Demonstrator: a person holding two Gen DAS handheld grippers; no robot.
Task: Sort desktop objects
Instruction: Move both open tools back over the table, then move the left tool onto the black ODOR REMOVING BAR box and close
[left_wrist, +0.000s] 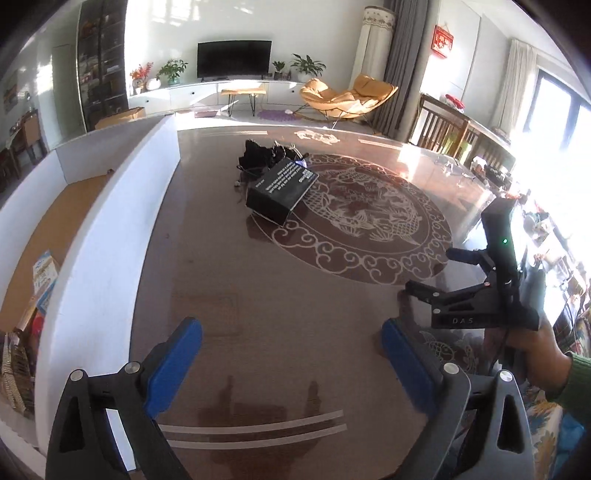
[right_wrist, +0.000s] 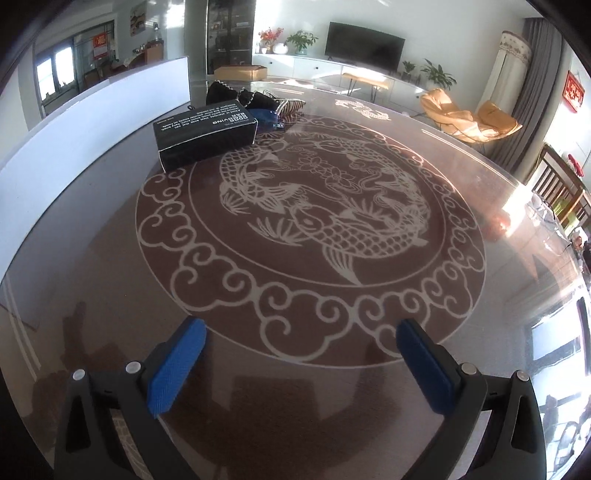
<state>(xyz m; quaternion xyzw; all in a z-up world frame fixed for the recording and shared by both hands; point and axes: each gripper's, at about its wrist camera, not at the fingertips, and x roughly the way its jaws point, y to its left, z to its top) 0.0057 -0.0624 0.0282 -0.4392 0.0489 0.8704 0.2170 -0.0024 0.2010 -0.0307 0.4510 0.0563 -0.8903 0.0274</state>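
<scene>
Black box waited ahead of two empty, wide-open grippers

The black rectangular cardboard box with white print (right_wrist: 205, 133) lay on the glossy brown desk with the pale fish medallion (right_wrist: 369, 314), well ahead and left of the right gripper (right_wrist: 301, 363), touching a dark fabric bundle (right_wrist: 255, 99) behind it. The left gripper (left_wrist: 291, 363) likely hung back to approach. Only its view showed the white-walled cardboard bin (left_wrist: 107, 236) to its left, probably the sorting destination, with packets inside.
</scene>
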